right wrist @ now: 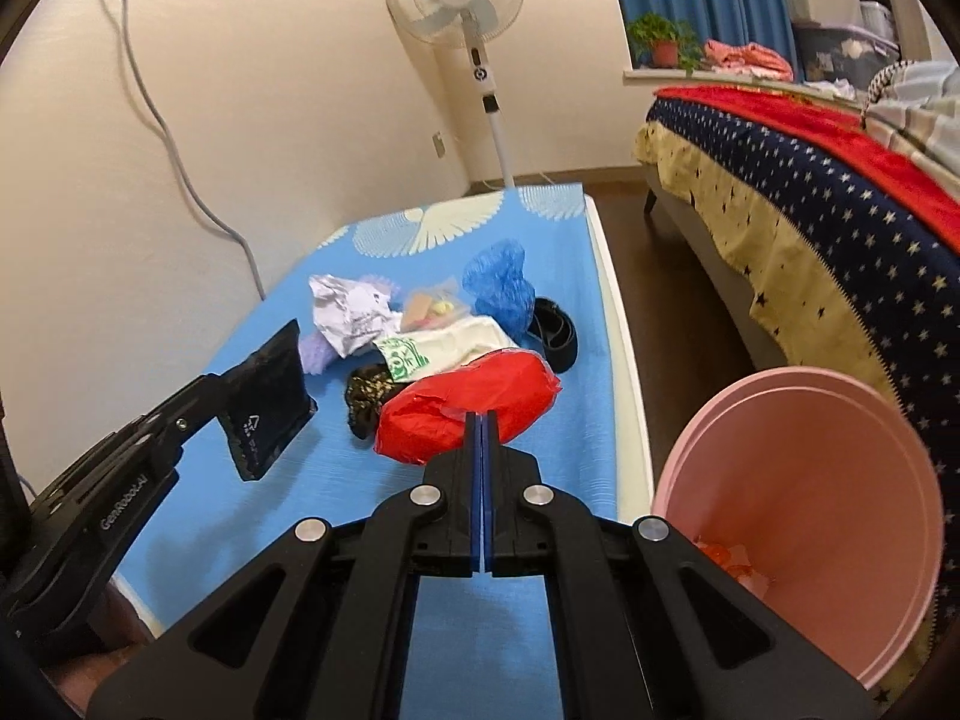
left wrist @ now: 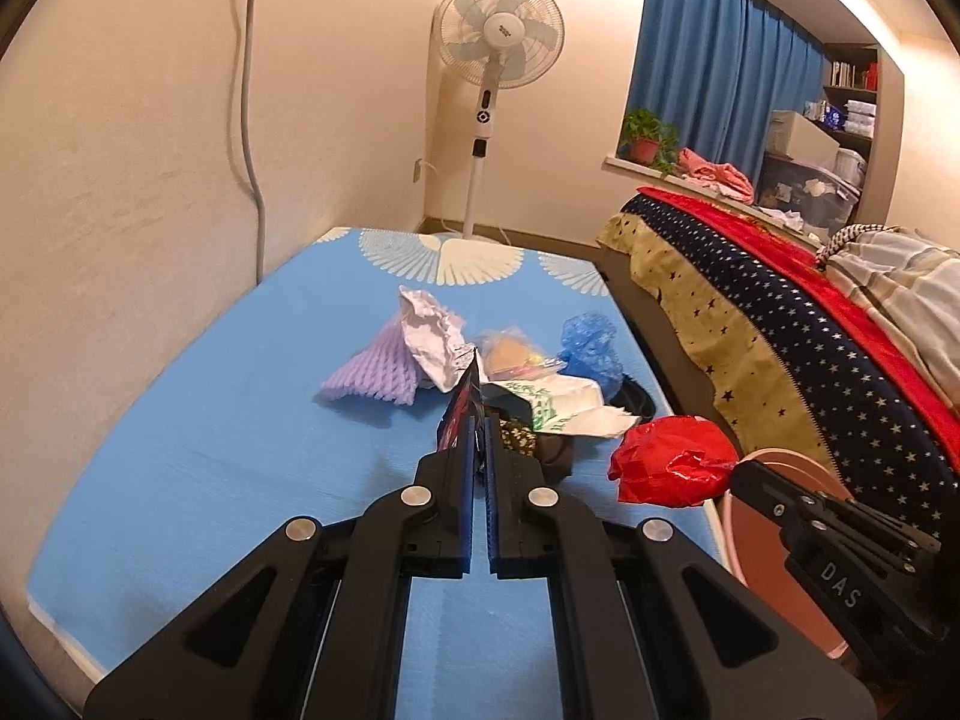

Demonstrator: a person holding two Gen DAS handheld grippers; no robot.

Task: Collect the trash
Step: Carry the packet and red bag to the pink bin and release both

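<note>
Grippers: left gripper [left wrist: 478,426] clamped on black packet [right wrist: 267,399]; right gripper [right wrist: 482,426] clamped on red bag [right wrist: 468,405]. Advice: carry over pink bin [right wrist: 804,516], release above centre.

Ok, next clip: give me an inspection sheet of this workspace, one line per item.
Surface: blue table cover, mostly bare at the near end.
Job's things: pink bin beside the table; black packet; red bag.
Clutter: purple foam net, crumpled paper, blue bag piled mid-table.
Grippers: left claw shut on black packet; right claw shut on red bag.
Cables: grey cable down the wall.
Surroundings: fan, bed.
</note>
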